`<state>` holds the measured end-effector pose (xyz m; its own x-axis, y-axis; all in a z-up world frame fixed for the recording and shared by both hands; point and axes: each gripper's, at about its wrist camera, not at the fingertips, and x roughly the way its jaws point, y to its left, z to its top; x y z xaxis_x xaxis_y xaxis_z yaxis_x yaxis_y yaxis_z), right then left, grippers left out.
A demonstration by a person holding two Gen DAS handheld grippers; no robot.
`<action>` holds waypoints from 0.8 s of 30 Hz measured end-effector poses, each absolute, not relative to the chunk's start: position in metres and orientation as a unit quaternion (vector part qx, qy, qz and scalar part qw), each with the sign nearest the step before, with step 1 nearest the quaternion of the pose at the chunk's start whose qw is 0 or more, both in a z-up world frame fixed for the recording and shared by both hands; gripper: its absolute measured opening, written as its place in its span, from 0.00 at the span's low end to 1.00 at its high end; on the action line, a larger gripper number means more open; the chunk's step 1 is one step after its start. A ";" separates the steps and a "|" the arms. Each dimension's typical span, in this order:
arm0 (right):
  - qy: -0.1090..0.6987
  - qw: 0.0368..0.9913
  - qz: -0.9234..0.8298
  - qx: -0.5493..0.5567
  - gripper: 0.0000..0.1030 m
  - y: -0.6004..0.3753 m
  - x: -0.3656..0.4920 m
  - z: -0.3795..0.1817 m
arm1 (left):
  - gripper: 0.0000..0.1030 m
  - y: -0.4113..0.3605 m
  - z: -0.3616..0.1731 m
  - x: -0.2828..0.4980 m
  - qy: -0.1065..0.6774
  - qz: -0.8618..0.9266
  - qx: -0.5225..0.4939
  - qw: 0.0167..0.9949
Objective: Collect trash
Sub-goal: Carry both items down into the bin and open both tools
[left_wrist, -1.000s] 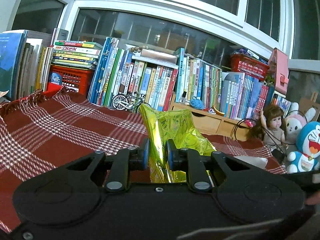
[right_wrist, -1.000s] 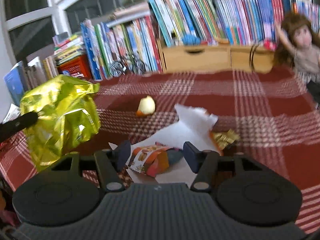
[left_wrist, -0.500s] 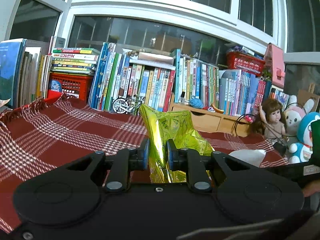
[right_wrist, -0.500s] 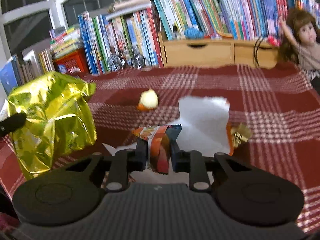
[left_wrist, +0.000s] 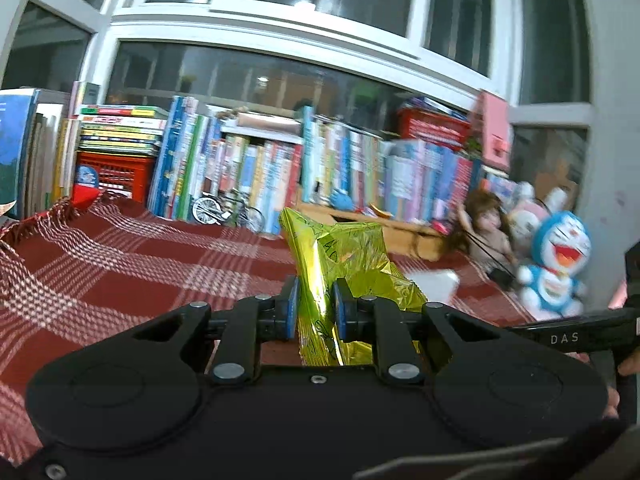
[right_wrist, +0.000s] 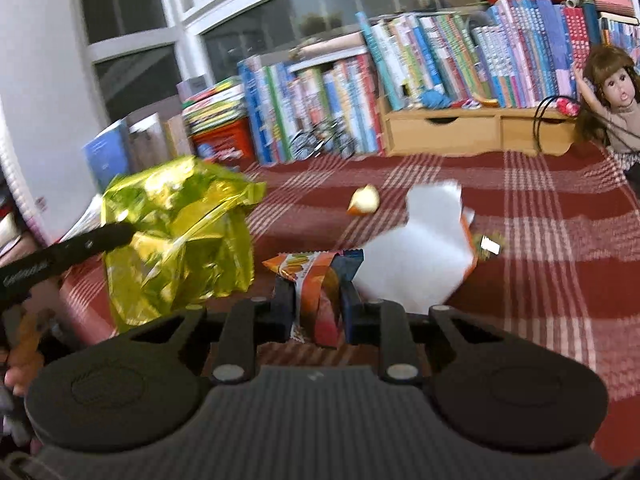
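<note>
Both grippers are carrying wrappers off the plaid-covered desk.

The left gripper [left_wrist: 314, 312] is holding its jaws clamped on the yellow foil bag [left_wrist: 340, 264], lifted clear, probably to serve as the trash bag. The right gripper [right_wrist: 316, 312], whose jaws have just been closing, is pinching the orange snack wrapper [right_wrist: 316, 280] above the cloth [right_wrist: 540, 280]. White paper [right_wrist: 424, 256], a small gold wrapper [right_wrist: 490, 244] and a fruit scrap [right_wrist: 364, 200] are lying mid-desk, awaiting collection.
</note>
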<state>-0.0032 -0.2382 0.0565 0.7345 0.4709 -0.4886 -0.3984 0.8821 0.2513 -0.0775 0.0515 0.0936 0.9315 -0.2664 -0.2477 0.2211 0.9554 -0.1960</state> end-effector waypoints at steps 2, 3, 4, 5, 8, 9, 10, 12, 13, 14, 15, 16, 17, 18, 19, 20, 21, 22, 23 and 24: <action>0.290 0.923 0.247 0.059 0.28 -0.240 -0.025 0.050 | 0.16 0.051 0.087 -0.098 0.145 -0.134 -0.071 0.978; 0.296 0.920 0.253 0.057 0.28 -0.241 -0.034 0.046 | 0.16 0.051 0.083 -0.109 0.152 -0.139 -0.065 0.976; 0.301 0.917 0.258 0.053 0.28 -0.242 -0.044 0.043 | 0.16 0.052 0.079 -0.119 0.159 -0.143 -0.061 0.975; 0.305 0.914 0.261 0.050 0.28 -0.242 -0.053 0.039 | 0.16 0.053 0.075 -0.129 0.165 -0.149 -0.059 0.973; 0.320 0.908 0.267 0.044 0.28 -0.243 -0.078 0.024 | 0.16 0.060 0.063 -0.155 0.182 -0.161 -0.074 0.967; 0.327 0.906 0.267 0.043 0.28 -0.243 -0.085 0.017 | 0.16 0.063 0.059 -0.163 0.190 -0.163 -0.081 0.965; 0.334 0.903 0.266 0.042 0.28 -0.243 -0.090 0.011 | 0.16 0.066 0.054 -0.169 0.199 -0.164 -0.087 0.962; 0.353 0.897 0.264 0.043 0.28 -0.241 -0.100 -0.003 | 0.16 0.071 0.045 -0.180 0.221 -0.164 -0.094 0.957; 0.361 0.894 0.263 0.045 0.28 -0.240 -0.103 -0.009 | 0.16 0.072 0.039 -0.186 0.232 -0.165 -0.095 0.954; 0.371 0.890 0.259 0.046 0.28 -0.239 -0.106 -0.017 | 0.16 0.073 0.035 -0.189 0.242 -0.165 -0.093 0.952; 0.381 0.887 0.256 0.047 0.28 -0.237 -0.107 -0.024 | 0.16 0.072 0.030 -0.191 0.254 -0.165 -0.089 0.949; 0.389 0.884 0.253 0.049 0.28 -0.236 -0.109 -0.030 | 0.16 0.069 0.023 -0.193 0.268 -0.163 -0.083 0.946; 0.396 0.881 0.251 0.052 0.28 -0.235 -0.110 -0.036 | 0.16 0.066 0.016 -0.195 0.286 -0.160 -0.077 0.942; 0.404 0.878 0.250 0.055 0.28 -0.234 -0.111 -0.042 | 0.16 0.063 0.009 -0.193 0.303 -0.156 -0.070 0.937; 0.411 0.875 0.249 0.056 0.28 -0.233 -0.112 -0.048 | 0.16 0.059 0.000 -0.193 0.324 -0.152 -0.061 0.932; 0.418 0.873 0.248 0.055 0.28 -0.232 -0.113 -0.054 | 0.16 0.054 -0.007 -0.191 0.340 -0.149 -0.054 0.927; 0.425 0.870 0.246 0.052 0.28 -0.230 -0.114 -0.060 | 0.16 0.050 -0.015 -0.188 0.358 -0.145 -0.050 0.921; 0.433 0.866 0.244 0.051 0.28 -0.229 -0.114 -0.066 | 0.16 0.046 -0.023 -0.187 0.375 -0.142 -0.046 0.915; 0.439 0.864 0.242 0.051 0.28 -0.228 -0.114 -0.070 | 0.16 0.043 -0.031 -0.186 0.388 -0.140 -0.045 0.910; 0.445 0.861 0.242 0.051 0.29 -0.228 -0.115 -0.076 | 0.16 0.039 -0.037 -0.185 0.396 -0.140 -0.043 0.906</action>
